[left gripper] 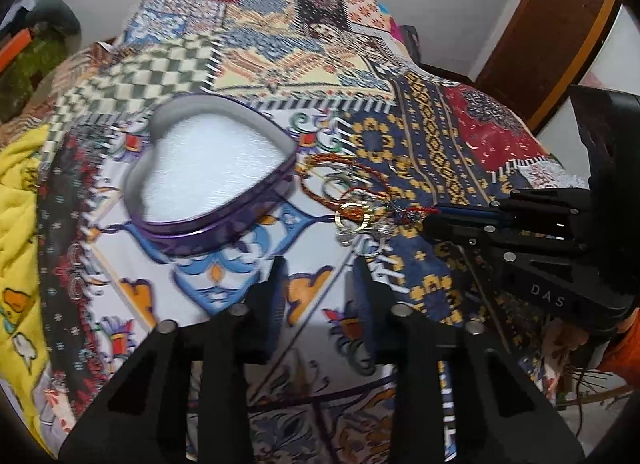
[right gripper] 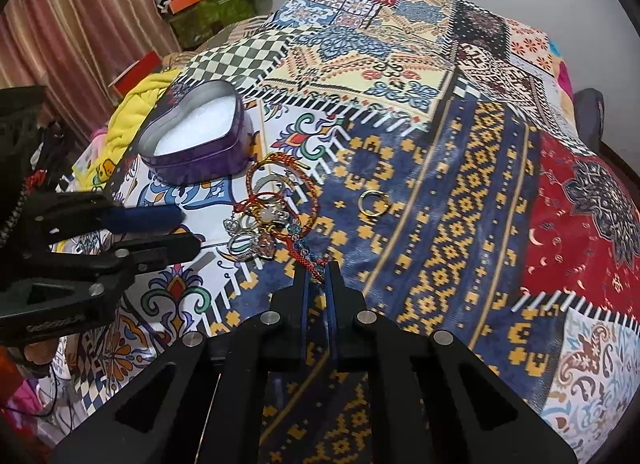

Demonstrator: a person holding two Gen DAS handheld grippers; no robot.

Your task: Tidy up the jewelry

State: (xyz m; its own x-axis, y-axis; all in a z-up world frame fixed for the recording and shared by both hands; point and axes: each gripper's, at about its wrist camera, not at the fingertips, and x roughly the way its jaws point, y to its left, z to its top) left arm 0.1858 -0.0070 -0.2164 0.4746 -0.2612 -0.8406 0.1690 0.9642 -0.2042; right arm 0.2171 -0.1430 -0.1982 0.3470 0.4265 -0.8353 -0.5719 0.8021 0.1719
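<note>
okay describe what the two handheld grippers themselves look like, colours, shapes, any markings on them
Both grippers are matte black plastic with triangular cut-out linkage arms and round silver pin heads at the joints. The left gripper and the right gripper each end in two flat, narrow fingers lined with blue pads. The right gripper's body carries pale lettering reading DAS. An orange patch shows beneath it, too cropped to identify. No cables are clearly visible.

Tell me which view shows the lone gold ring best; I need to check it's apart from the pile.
The right wrist view: the small gold ring lies alone on the blue-and-yellow patterned cloth, clear of the tangled jewelry pile. In the left wrist view I cannot pick it out for certain; blur and clutter hide it.
</note>
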